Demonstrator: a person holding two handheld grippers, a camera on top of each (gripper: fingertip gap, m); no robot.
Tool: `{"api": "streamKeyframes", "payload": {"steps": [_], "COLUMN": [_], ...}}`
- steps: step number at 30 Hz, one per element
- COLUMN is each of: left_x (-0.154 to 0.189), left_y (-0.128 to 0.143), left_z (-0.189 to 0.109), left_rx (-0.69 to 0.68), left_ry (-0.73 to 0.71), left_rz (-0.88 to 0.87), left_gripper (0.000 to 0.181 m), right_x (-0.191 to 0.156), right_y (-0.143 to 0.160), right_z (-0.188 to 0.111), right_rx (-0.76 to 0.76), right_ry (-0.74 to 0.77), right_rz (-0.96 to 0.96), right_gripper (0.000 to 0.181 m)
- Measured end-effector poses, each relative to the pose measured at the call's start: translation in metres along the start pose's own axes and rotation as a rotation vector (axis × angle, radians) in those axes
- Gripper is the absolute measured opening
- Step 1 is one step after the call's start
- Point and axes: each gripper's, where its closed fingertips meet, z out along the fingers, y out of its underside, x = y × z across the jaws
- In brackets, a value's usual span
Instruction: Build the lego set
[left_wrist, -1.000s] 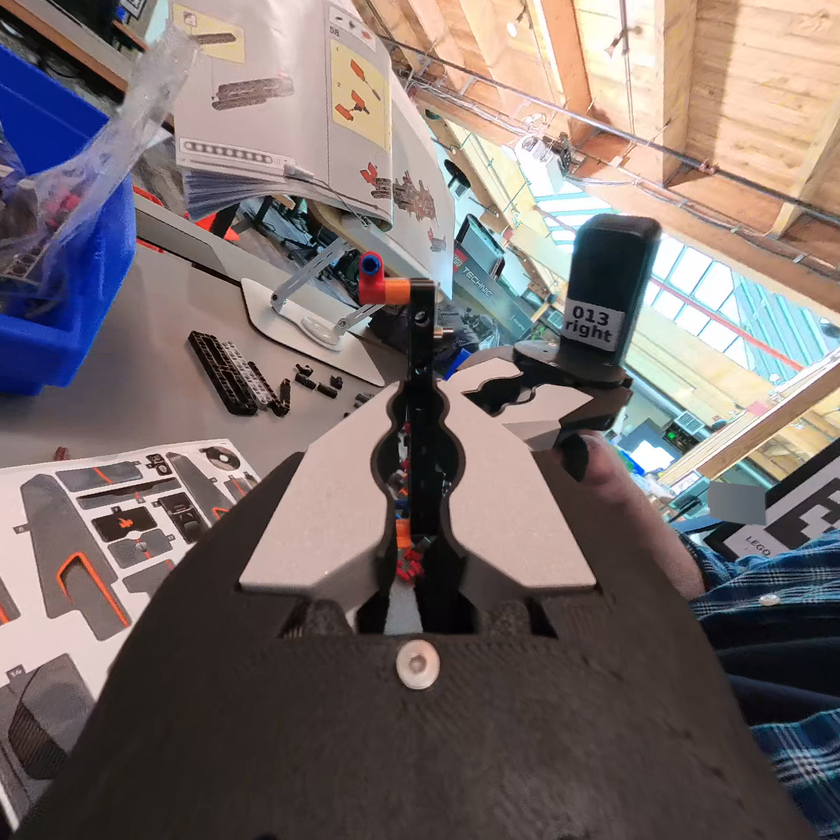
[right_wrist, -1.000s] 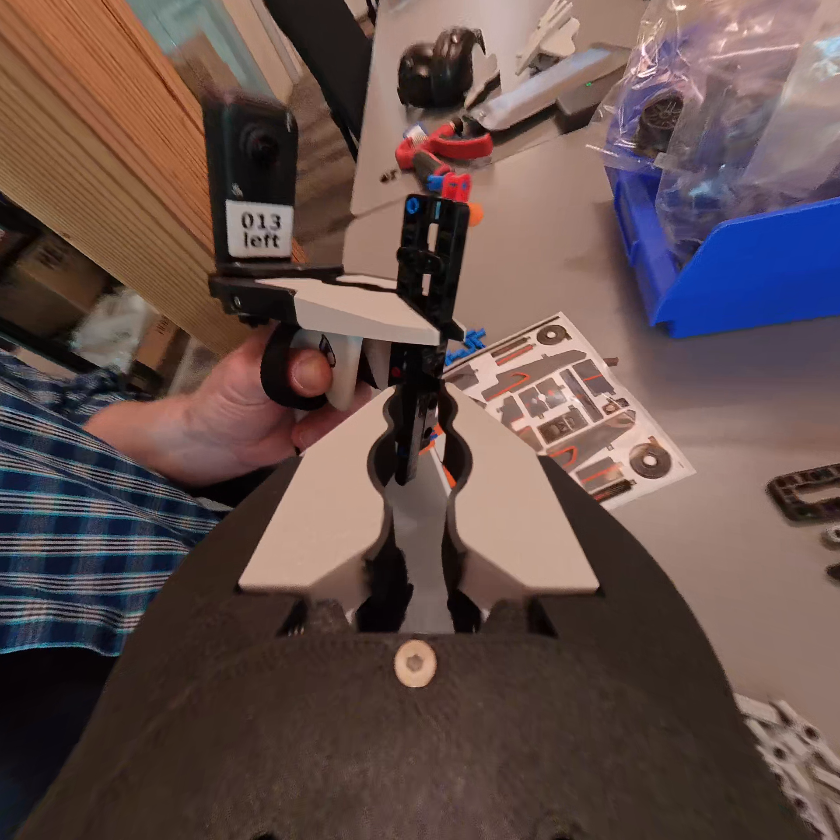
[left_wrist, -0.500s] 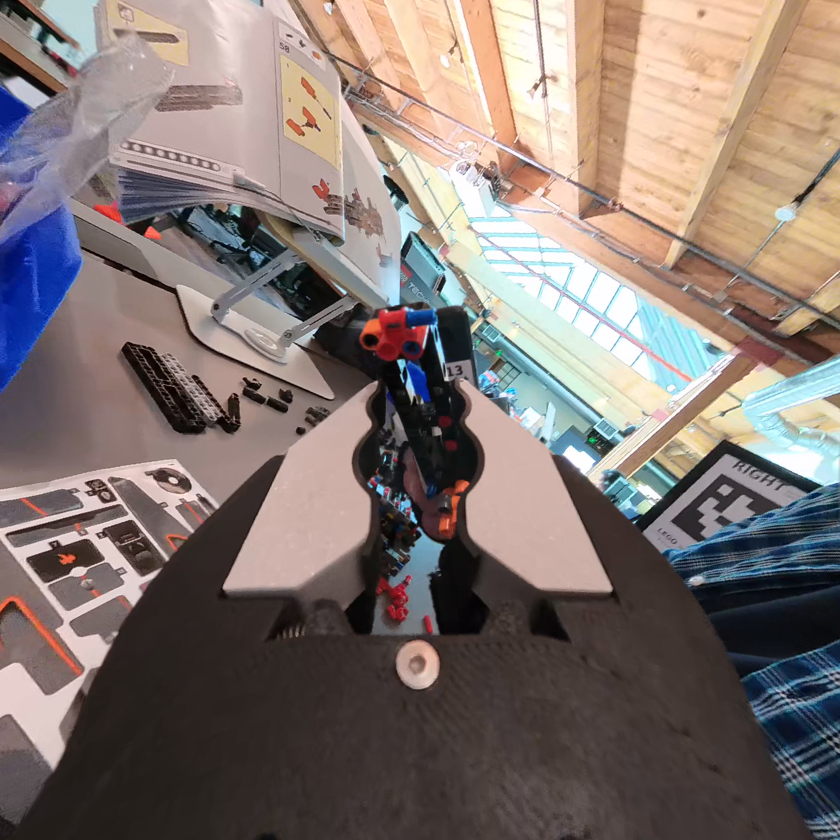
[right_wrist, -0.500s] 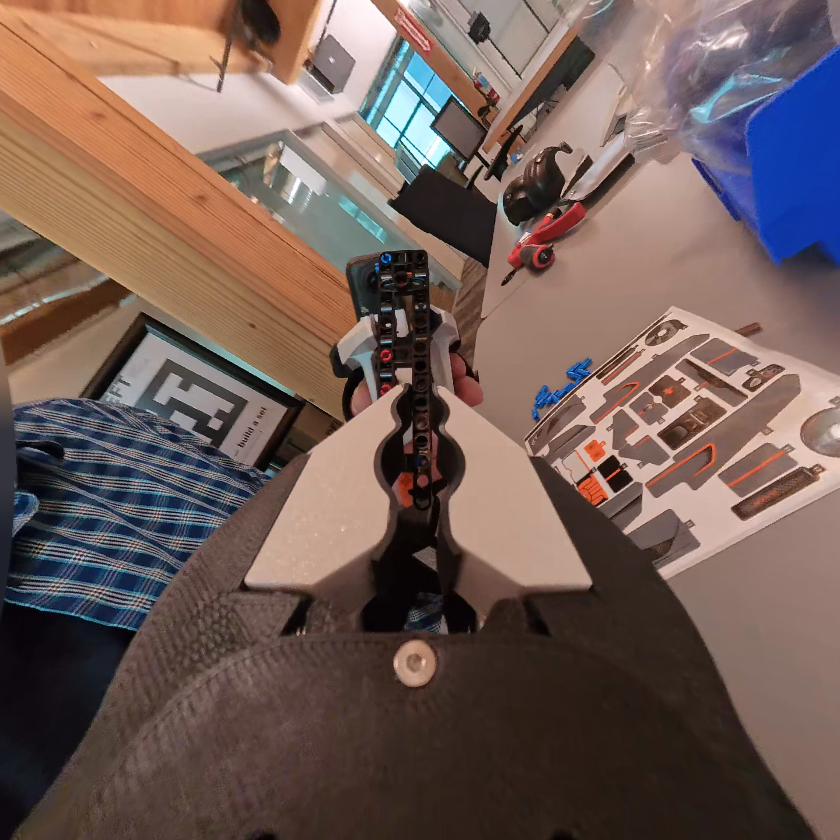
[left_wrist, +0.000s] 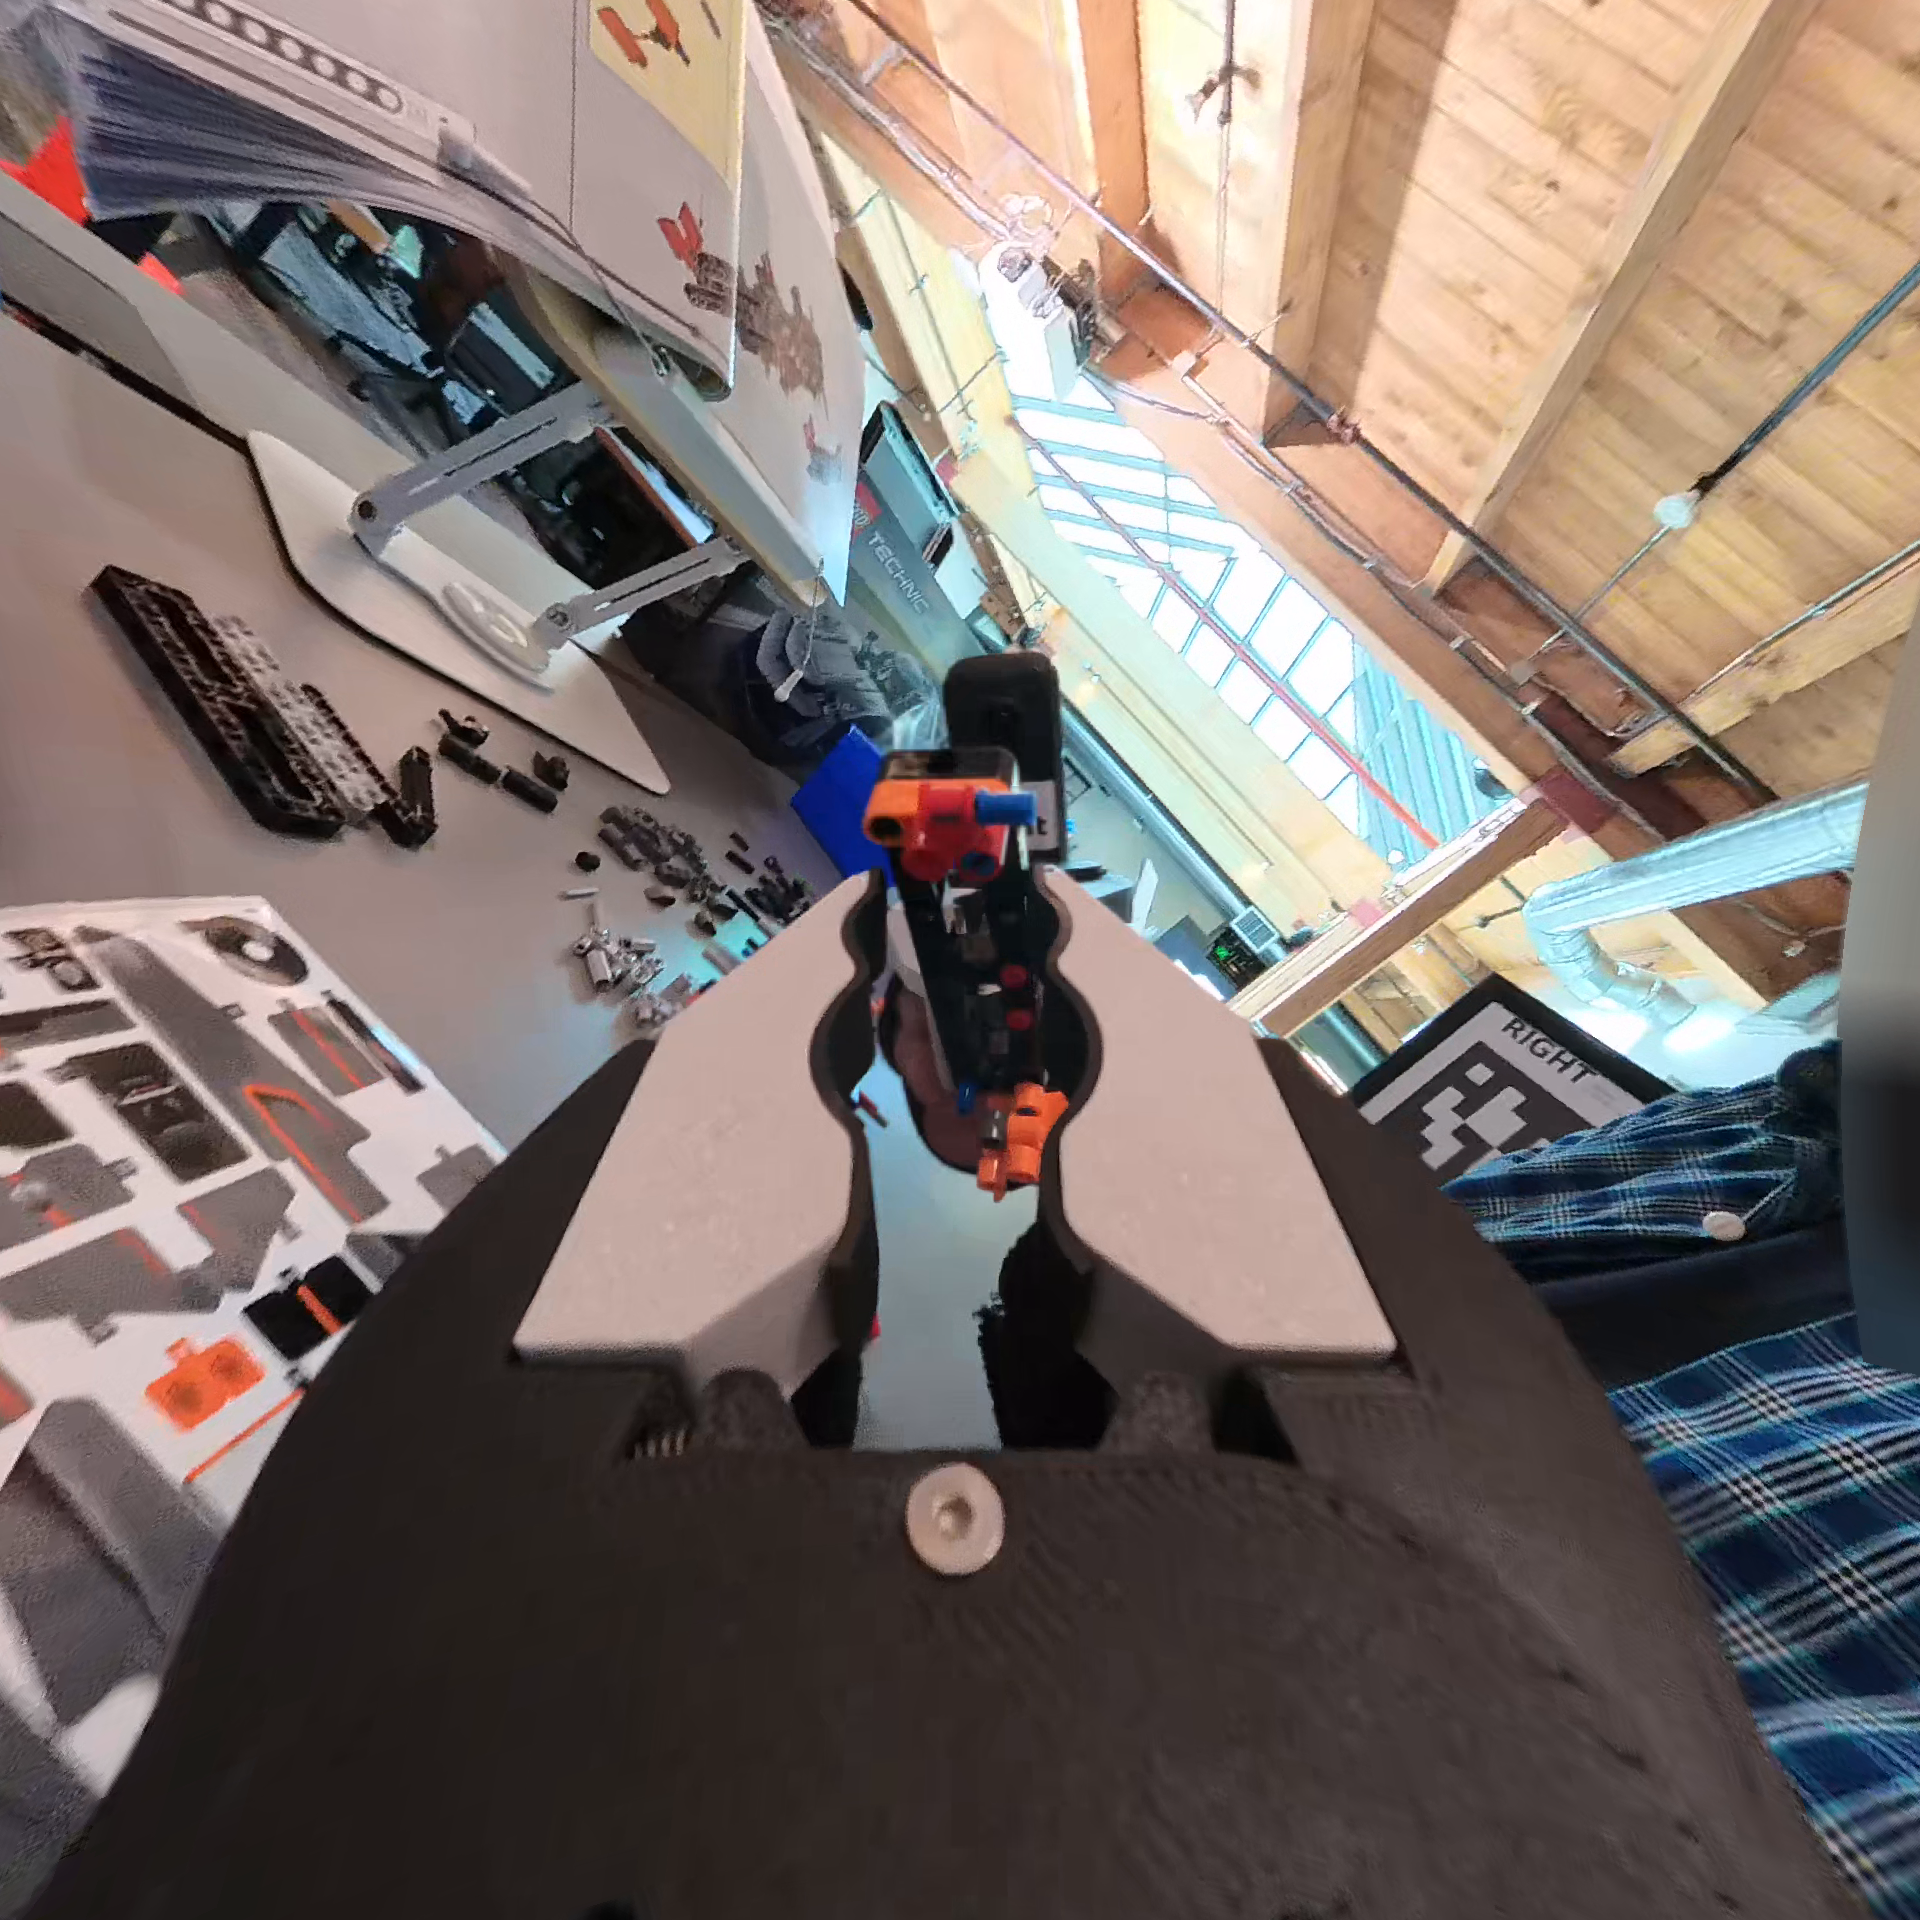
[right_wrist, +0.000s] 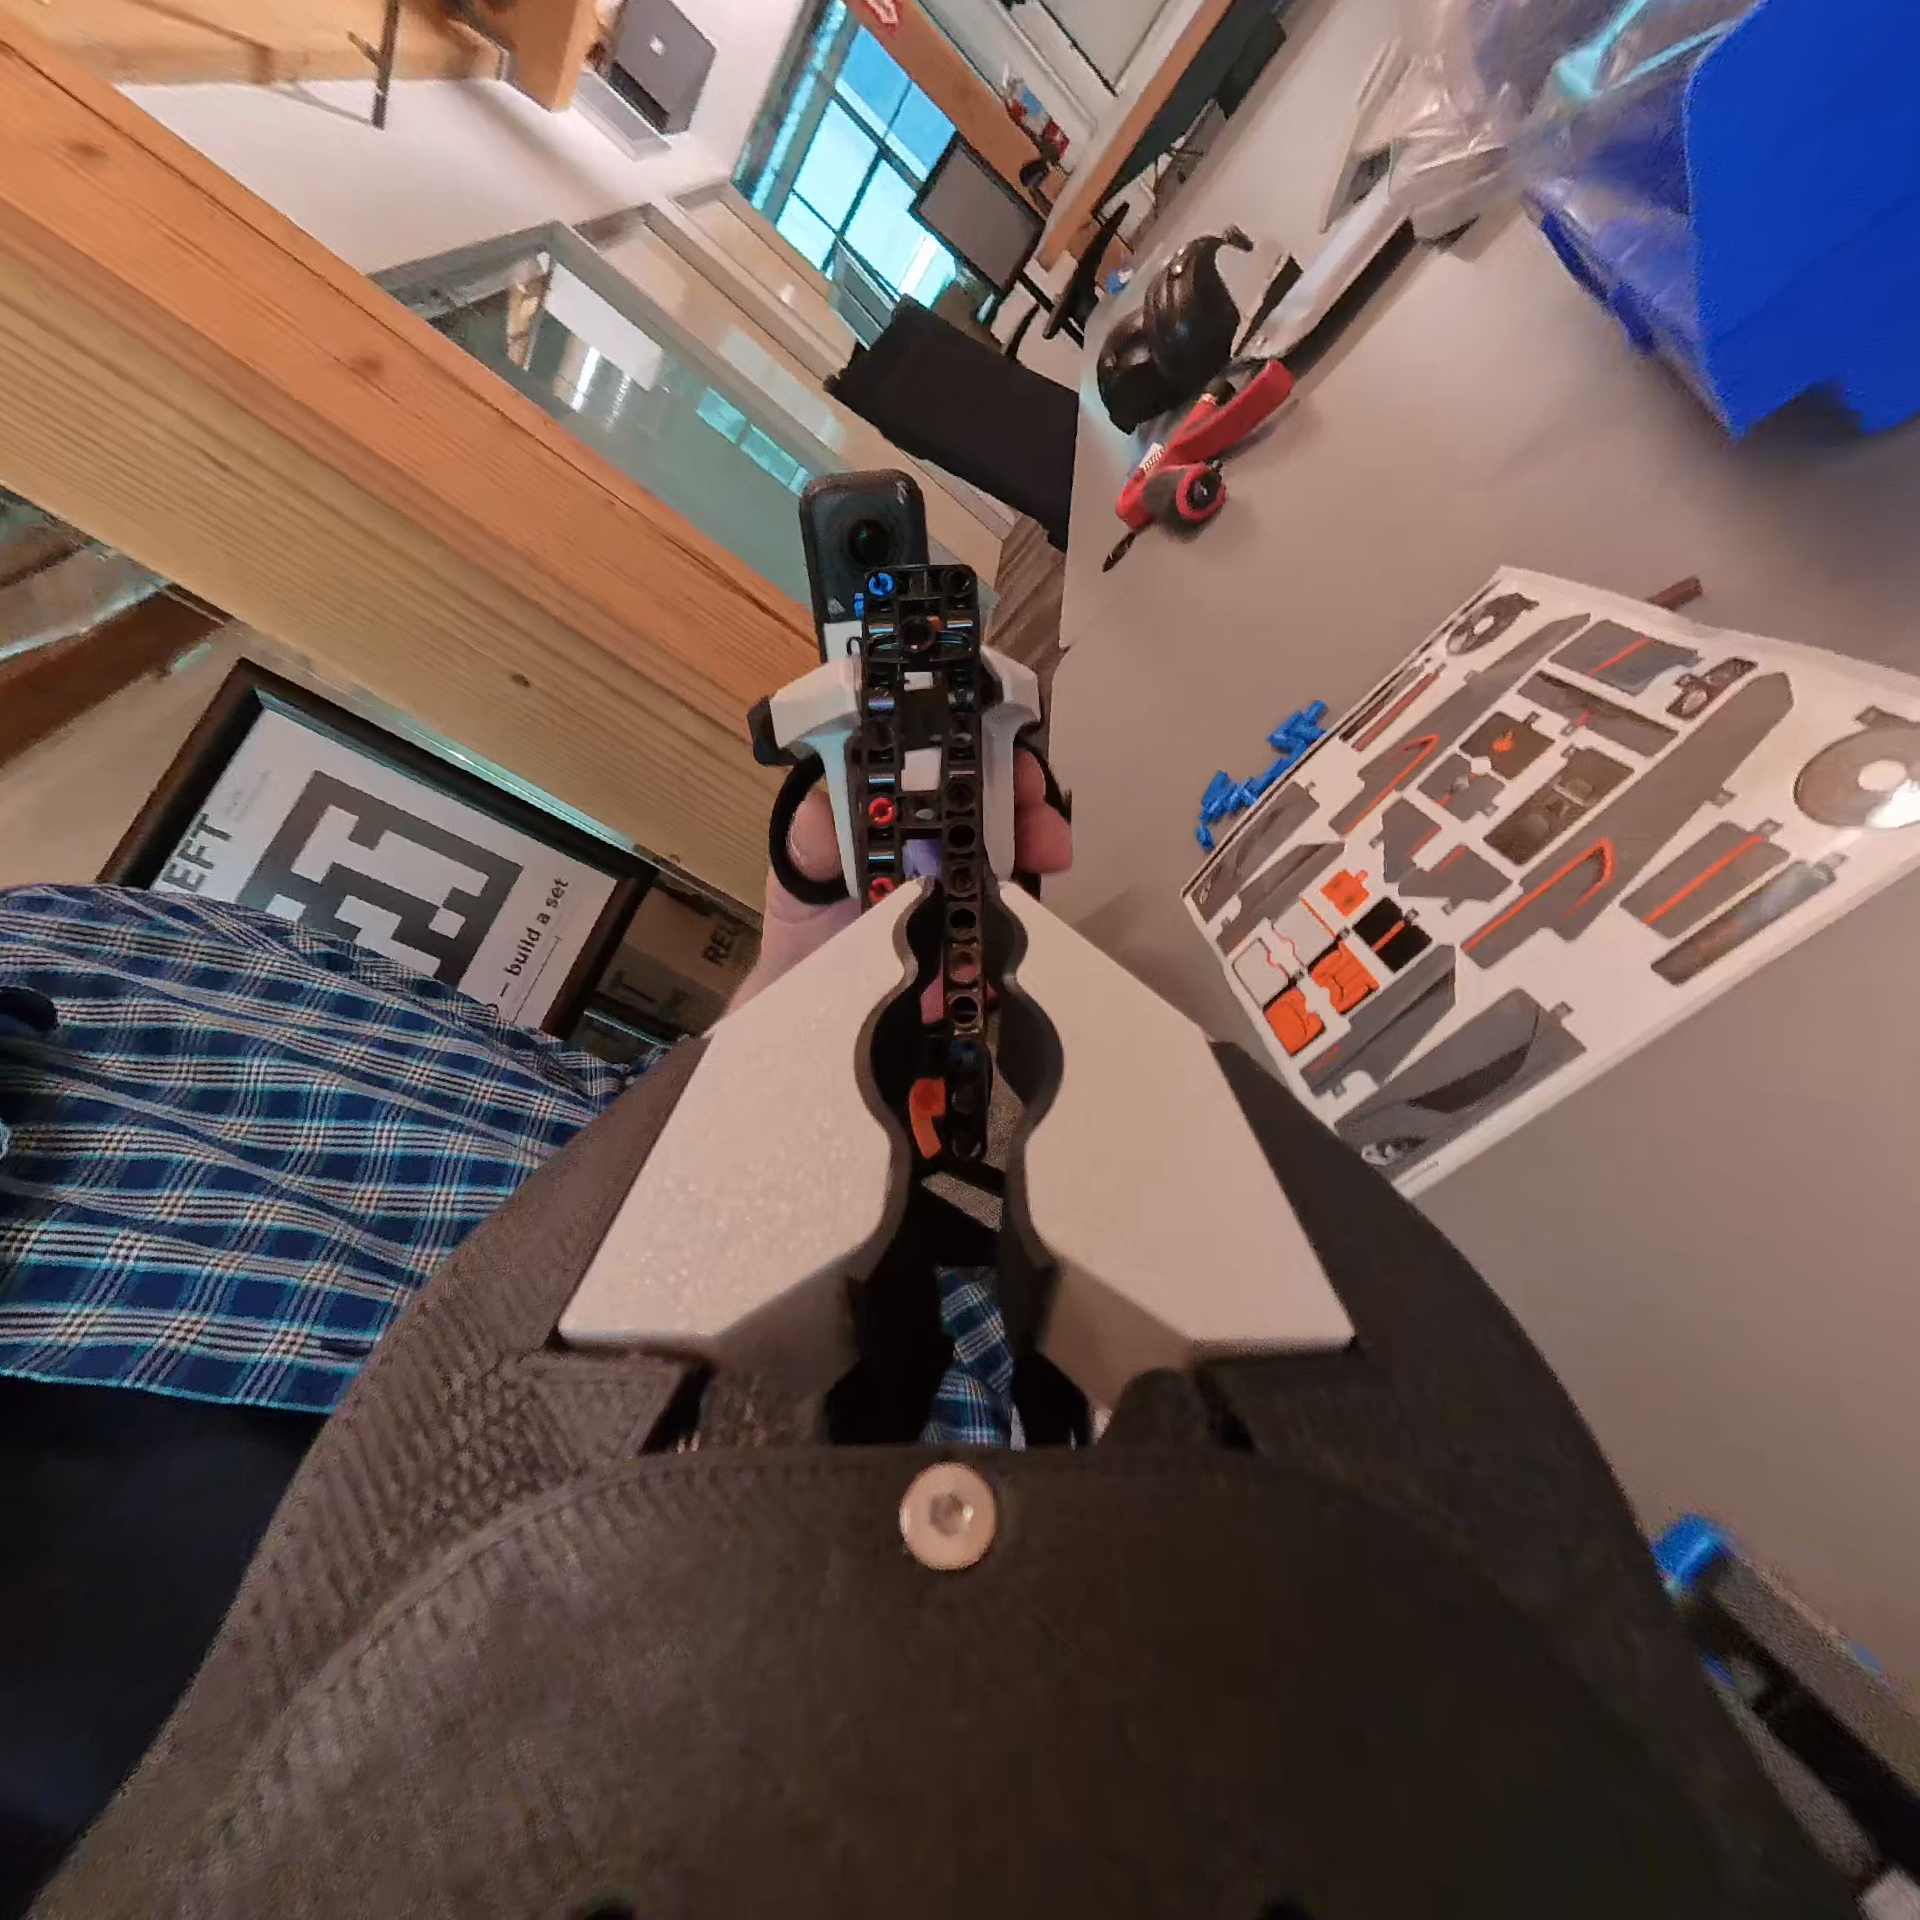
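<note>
A black lego assembly (left_wrist: 971, 961), a narrow beam of pin holes with orange, red and blue connectors at its far end, is held in the air above a grey table (left_wrist: 125, 790). In the left wrist view it is seen at the centre, running from 6 toward 12 o'clock between the grey fingers (left_wrist: 727, 1122) of the left gripper (left_wrist: 951, 904). It is pinched at the fingertips. In the right wrist view the same assembly is clamped between the tips of the right gripper (right_wrist: 961, 914), whose jaws are pressed against the beam's sides. Beyond it, at 12 o'clock, the left gripper is seen facing back, gripped by a hand (right_wrist: 805, 842).

A sticker sheet (right_wrist: 1538, 831) of grey and orange shapes lies flat on the table at 3 o'clock in the right view. Loose black pieces (left_wrist: 249, 707) lie at 10 o'clock in the left view, near an open instruction booklet (left_wrist: 468, 114) on a stand.
</note>
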Motion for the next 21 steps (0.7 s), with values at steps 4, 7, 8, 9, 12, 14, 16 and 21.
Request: {"api": "streamKeyframes", "payload": {"steps": [4, 7, 8, 9, 12, 14, 16, 21], "left_x": [0.000, -0.001, 0.000, 0.002, -0.008, -0.017, -0.022, -0.035], "left_y": [0.007, 0.020, 0.026, 0.033, 0.050, 0.059, 0.065, 0.091], "left_z": [-0.023, -0.032, -0.034, -0.036, -0.045, -0.052, -0.054, -0.052], "left_rx": [-0.015, -0.065, -0.097, -0.136, -0.244, -0.305, -0.336, -0.442], "left_ry": [-0.037, -0.086, -0.093, -0.093, -0.186, -0.231, -0.232, -0.257], "left_rz": [-0.002, 0.031, 0.041, 0.046, 0.091, 0.082, 0.053, 0.008], "left_gripper": [0.040, 0.043, 0.040, 0.036, 0.024, 0.012, 0.000, 0.000], "right_x": [0.002, 0.006, 0.006, 0.007, 0.012, 0.016, 0.021, 0.037], "right_y": [0.021, 0.044, 0.052, 0.061, 0.083, 0.094, 0.104, 0.121], "right_z": [-0.006, -0.003, 0.000, 0.003, 0.010, 0.012, 0.014, 0.020], "right_rx": [-0.039, -0.104, -0.126, -0.149, -0.212, -0.252, -0.301, -0.394], "right_ry": [0.042, 0.071, 0.072, 0.079, 0.103, 0.123, 0.151, 0.227], "right_rz": [0.009, 0.031, 0.045, 0.053, 0.070, 0.068, 0.056, 0.014], "right_gripper": [0.004, 0.004, 0.004, 0.004, 0.004, 0.004, 0.004, 0.004]}}
